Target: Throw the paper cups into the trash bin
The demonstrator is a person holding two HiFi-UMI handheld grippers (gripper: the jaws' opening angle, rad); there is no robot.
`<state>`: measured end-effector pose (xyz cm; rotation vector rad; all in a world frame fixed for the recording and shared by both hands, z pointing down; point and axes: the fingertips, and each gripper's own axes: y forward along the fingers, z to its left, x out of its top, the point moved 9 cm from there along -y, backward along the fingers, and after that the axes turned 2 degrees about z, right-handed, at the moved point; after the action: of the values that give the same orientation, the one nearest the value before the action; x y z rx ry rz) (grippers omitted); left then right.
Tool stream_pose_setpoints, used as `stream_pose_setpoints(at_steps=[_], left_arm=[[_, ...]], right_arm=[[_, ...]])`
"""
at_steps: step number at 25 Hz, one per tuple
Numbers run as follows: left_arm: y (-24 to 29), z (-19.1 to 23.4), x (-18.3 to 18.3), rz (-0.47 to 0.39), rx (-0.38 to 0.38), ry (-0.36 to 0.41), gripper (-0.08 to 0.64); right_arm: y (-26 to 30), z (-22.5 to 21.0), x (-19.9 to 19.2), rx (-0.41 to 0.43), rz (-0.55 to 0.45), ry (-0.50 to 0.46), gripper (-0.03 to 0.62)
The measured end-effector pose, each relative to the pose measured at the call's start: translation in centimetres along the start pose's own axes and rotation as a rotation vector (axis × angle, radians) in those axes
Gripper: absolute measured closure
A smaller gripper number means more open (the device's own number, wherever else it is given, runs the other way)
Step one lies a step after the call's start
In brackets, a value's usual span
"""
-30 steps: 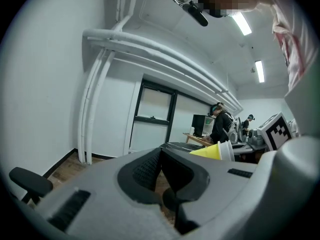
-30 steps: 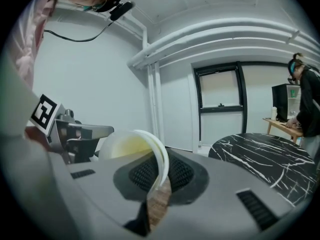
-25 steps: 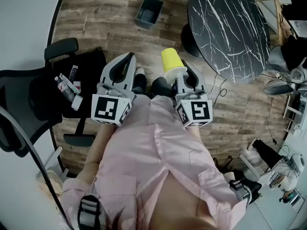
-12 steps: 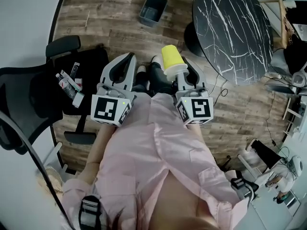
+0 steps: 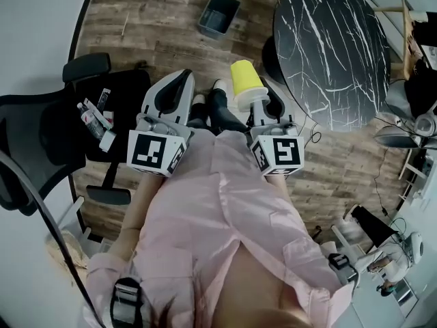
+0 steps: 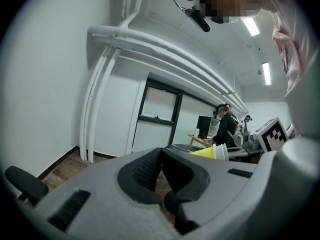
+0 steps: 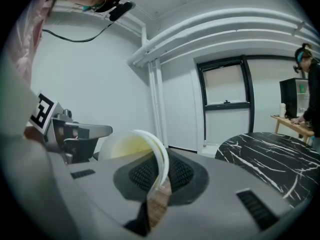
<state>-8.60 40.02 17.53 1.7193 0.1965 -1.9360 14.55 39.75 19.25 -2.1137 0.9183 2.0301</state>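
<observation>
A yellow paper cup [image 5: 246, 80] sticks out sideways from my right gripper [image 5: 256, 102], which is shut on its rim. In the right gripper view the white rim [image 7: 161, 159] is pinched between the pads and the cup's open mouth [image 7: 125, 148] faces left. The cup [image 6: 207, 153] also shows at the right of the left gripper view. My left gripper [image 5: 179, 82] is held beside it, shut with nothing in it [image 6: 161, 156]. The dark grey trash bin [image 5: 218, 16] stands open on the wood floor, farther ahead of both grippers.
A round black marble table [image 5: 328, 46] stands to the right of the bin. A black office chair [image 5: 48, 135] with small items [image 5: 95, 118] on its seat is at the left. A person [image 6: 227, 126] stands at desks in the distance. My feet [image 5: 212, 111] are below the grippers.
The right gripper and its cup have edged slightly up the picture toward the bin. My feet have shifted beneath. Both grips are unchanged.
</observation>
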Motion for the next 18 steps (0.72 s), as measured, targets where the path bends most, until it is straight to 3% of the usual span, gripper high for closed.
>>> stream_pose_setpoints(at_steps=[18], left_arm=[[7.5, -1.1, 1.5, -0.021, 0.051, 0.02, 0.545]], right_arm=[[3.5, -8.0, 1.3, 0.022, -0.026, -0.013, 0.551]])
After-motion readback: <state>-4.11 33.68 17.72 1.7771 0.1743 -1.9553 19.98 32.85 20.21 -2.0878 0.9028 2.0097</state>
